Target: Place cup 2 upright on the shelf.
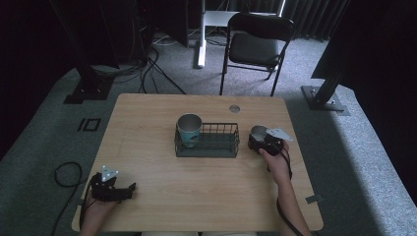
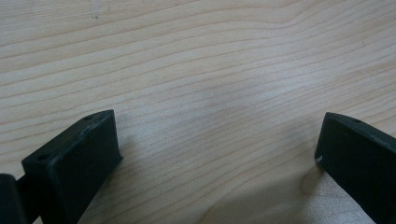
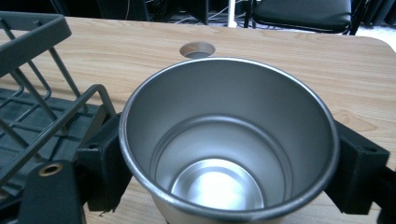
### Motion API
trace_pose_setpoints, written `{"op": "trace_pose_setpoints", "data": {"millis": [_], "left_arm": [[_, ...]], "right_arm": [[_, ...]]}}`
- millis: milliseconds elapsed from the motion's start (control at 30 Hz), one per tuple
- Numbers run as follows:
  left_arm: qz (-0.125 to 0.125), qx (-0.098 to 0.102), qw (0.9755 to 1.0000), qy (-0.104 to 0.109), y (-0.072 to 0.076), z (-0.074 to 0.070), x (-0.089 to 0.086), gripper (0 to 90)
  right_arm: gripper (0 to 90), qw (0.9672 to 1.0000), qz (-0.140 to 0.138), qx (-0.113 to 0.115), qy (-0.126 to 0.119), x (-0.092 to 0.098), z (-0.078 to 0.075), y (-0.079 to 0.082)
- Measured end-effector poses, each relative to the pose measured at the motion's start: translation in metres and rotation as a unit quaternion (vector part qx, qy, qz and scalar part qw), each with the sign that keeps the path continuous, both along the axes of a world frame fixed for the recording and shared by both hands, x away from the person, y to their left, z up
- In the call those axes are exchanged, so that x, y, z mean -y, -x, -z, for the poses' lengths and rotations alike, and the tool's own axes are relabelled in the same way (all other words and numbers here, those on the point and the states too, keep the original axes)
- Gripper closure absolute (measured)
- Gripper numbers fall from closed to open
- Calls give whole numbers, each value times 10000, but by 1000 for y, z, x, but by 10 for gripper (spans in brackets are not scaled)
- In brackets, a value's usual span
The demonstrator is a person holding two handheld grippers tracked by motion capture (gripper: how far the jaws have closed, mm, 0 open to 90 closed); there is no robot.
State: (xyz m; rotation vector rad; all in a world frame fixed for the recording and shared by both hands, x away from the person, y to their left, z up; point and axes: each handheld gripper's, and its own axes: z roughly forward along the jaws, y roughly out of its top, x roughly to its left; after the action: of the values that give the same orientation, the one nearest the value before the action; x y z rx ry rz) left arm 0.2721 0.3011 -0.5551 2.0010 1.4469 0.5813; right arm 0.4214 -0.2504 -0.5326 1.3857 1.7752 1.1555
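Right claw (image 3: 229, 158) clamped on steel cup (image 3: 229, 140) at mid-frame, beside rack (image 1: 207, 140). Rigid, light, likely slippery; grip below rim. Left claw (image 2: 215, 154) apart over worktop (image 2: 210, 60).

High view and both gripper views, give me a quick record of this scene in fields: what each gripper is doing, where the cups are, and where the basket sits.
right gripper: shut on steel cup, jaws on either side of it, just right of the basket
left gripper: open, over bare wood at the table's near left
teal cup: upright in the basket's left end
wire basket: dark, mid-table
table: light wood, with a round hole near the far edge
folding chair: black, beyond the table
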Motion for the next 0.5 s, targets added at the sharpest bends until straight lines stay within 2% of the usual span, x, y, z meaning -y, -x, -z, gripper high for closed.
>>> {"op": "trace_pose_setpoints", "data": {"millis": [167,267,500], "left_arm": [[-3,3,10000,4,0,0,0,4],[-3,3,10000,4,0,0,0,4],[-4,3,10000,5,0,0,0,4]], "right_arm": [[182,10000,73,5,18,4,-4,1],[182,9999,17,10,104,5,-6,1],[182,9999,-74,44,107,5,-15,2]]}}
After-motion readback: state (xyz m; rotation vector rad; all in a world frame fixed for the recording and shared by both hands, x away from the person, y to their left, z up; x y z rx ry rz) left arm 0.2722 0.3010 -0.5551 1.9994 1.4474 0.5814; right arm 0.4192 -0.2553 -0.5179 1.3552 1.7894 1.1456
